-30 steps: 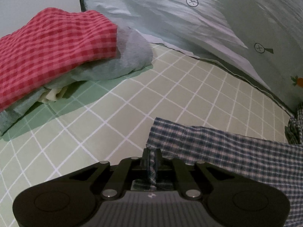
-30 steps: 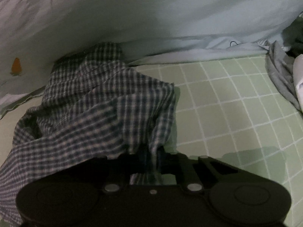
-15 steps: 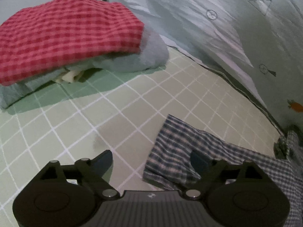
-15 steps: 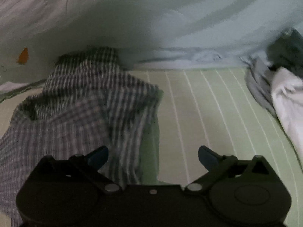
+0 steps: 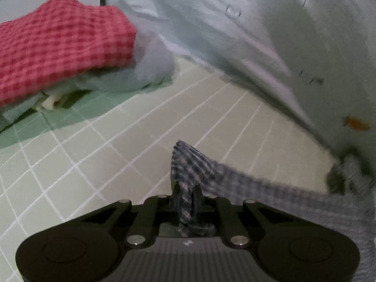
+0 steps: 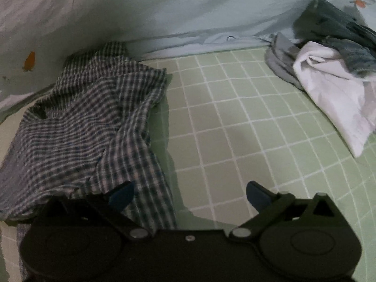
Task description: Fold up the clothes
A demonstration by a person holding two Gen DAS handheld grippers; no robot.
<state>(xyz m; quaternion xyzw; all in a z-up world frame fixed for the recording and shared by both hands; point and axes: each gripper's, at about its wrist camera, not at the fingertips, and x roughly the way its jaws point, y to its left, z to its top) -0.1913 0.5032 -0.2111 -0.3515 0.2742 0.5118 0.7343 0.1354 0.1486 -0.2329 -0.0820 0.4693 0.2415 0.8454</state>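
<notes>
My left gripper has just snapped closed again and is pinching a corner of the checked shirt, fabric bunched between the pads. My right gripper stands spread wide with nothing in it, one finger over the shirt's edge, the other over bare sheet. The shirt lies rumpled on the green grid sheet, against the pale blanket behind it. Left of the shirt sits the stack with the red checked cloth on top; right of it, a loose heap with a white garment. The risk, I reckon: only the left holds, so lifting now drags the shirt lopsided or slips that thin pinch.
</notes>
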